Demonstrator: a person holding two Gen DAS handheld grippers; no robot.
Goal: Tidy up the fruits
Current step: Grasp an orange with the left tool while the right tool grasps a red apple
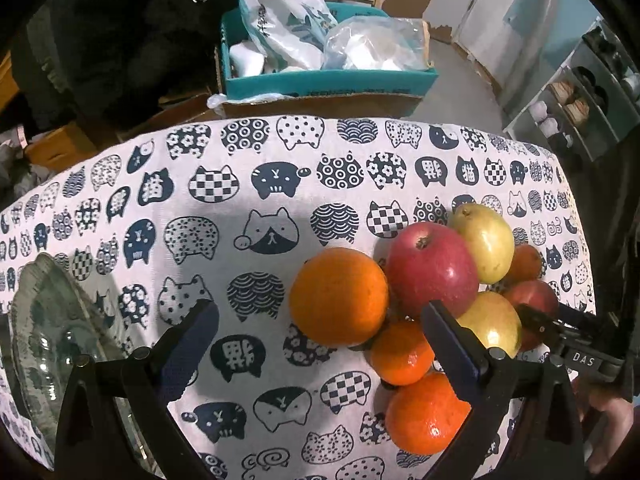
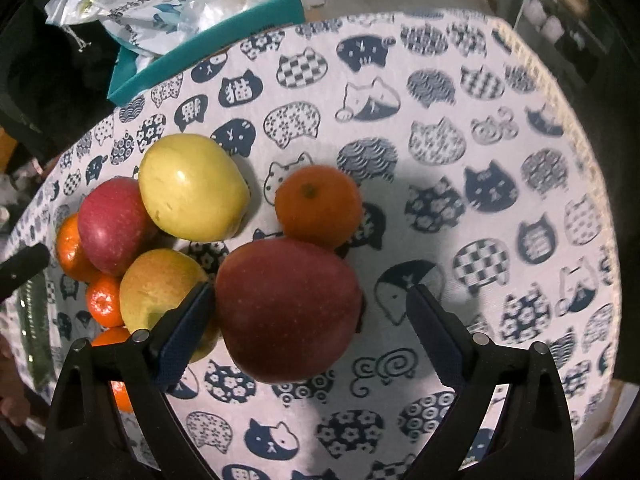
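Observation:
A pile of fruit lies on the cat-print tablecloth (image 1: pixel 280 152). In the left wrist view a big orange (image 1: pixel 338 295), a red apple (image 1: pixel 432 266), a yellow pear (image 1: pixel 486 246) and tangerines (image 1: pixel 426 414) lie right of centre. My left gripper (image 1: pixel 320 320) is open, its right finger over the fruit, holding nothing. A glass bowl (image 1: pixel 44 344) sits at the left. In the right wrist view my right gripper (image 2: pixel 308 300) is open around a dark red apple (image 2: pixel 288 308), its left pad (image 2: pixel 184 332) near the skin. A tangerine (image 2: pixel 318 208) and yellow pear (image 2: pixel 192 188) lie behind it.
A teal box (image 1: pixel 328 80) with plastic bags stands on cardboard beyond the table's far edge. A shoe rack (image 1: pixel 576 108) is at the right. The other gripper (image 1: pixel 560 332) shows at the right edge of the left wrist view.

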